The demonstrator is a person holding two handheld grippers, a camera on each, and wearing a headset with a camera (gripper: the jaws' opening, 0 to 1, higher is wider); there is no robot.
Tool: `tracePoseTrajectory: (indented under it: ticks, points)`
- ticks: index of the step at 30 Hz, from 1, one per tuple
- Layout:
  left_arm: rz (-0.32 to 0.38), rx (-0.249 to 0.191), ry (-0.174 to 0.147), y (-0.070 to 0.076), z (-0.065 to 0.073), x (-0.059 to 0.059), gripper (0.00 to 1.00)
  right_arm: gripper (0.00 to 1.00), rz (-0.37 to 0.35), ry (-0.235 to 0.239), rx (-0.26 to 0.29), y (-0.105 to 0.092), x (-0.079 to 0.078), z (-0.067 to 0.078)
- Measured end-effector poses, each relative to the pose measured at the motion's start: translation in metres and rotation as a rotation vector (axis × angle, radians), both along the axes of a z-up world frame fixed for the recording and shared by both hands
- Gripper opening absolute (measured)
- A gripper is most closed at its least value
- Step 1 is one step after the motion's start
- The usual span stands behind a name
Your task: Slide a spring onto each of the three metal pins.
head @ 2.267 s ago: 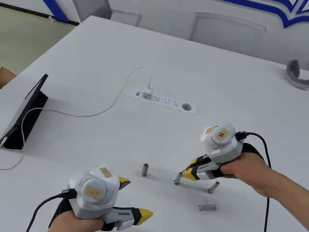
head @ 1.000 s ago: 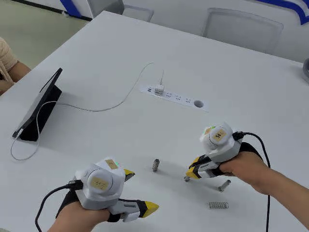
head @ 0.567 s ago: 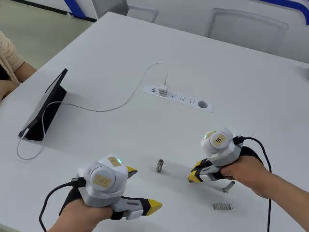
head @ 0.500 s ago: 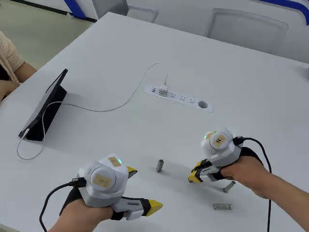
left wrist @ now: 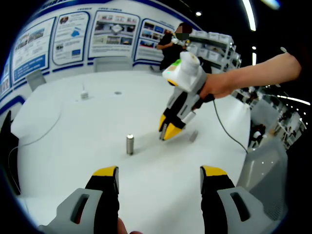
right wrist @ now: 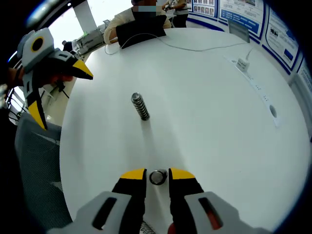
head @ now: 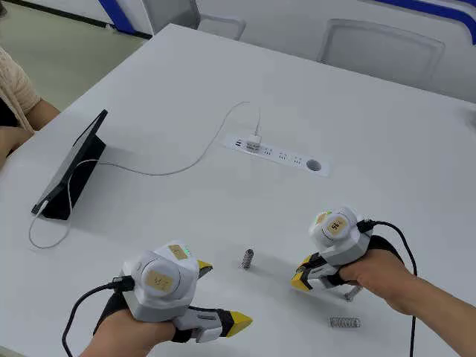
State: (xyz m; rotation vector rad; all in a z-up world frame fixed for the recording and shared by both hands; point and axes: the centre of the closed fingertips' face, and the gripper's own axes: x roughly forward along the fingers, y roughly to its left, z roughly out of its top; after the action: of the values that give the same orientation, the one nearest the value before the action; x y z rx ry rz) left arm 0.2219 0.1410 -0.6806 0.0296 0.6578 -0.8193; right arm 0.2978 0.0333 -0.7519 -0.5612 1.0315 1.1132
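A metal pin wearing a spring stands upright on the white table. My right gripper is shut on a second metal pin, seen end-on between its yellow tips, which are down at the table right of the standing pin. In the left gripper view this gripper points downward. A third pin lies beside the right hand. A loose spring lies nearer the front edge. My left gripper is open and holds nothing, near the front left.
A white power strip with a plugged charger and cable lies mid-table. A dark tablet leans at the left edge. A person's arm shows at the far left. Chairs stand behind the table.
The right gripper has lowered and tipped downward with its pin, bringing the tips to the table. The left gripper stays open in place. The head camera shifted.
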Motion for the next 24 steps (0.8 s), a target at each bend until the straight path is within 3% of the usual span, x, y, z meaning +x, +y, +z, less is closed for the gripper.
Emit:
tracePoseTrajectory:
  ticks: [5, 14, 24]
  points:
    - [0.002, -0.003, 0.000, 0.000, 0.001, -0.001, 0.69, 0.30, 0.008, -0.041, 0.002, -0.004, 0.000, 0.004]
    - [-0.011, -0.011, -0.005, -0.007, 0.004, -0.005, 0.69, 0.45, -0.004, -0.069, -0.001, -0.016, -0.005, 0.007]
    - [-0.017, -0.010, -0.006, -0.008, 0.007, -0.012, 0.69, 0.48, -0.058, -0.091, 0.050, -0.018, -0.009, 0.022]
